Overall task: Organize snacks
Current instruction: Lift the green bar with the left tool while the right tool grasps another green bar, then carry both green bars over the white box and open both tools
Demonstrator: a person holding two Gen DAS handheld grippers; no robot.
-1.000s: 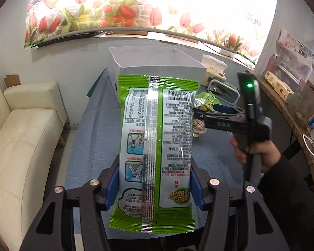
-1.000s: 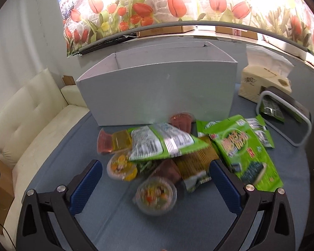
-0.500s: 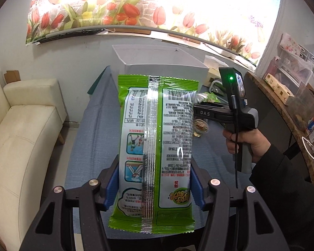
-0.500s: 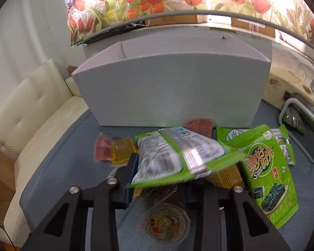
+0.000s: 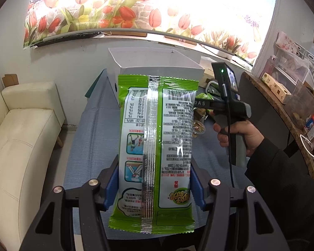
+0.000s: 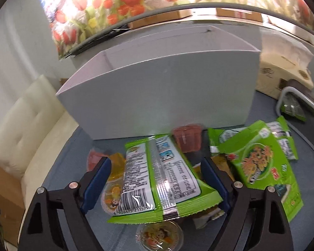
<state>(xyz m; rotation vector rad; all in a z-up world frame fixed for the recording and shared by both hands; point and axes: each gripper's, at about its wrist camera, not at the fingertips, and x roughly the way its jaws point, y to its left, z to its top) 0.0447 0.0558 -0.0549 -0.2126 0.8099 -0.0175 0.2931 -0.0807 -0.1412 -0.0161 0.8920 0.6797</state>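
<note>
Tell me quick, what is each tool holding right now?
Left tool: closed on a green snack bag.
Right tool: around another green bag; whether it is gripping cannot be told.

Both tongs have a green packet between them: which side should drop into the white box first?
Probably left. The left tongs grip their green packet raised, lined up with the white box; the right tongs sit low in the pile, grip uncertain.

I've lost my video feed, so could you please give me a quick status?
Left gripper shut on green packet, held upright. Right gripper around second packet; grip unclear. White box behind, top open.
</note>
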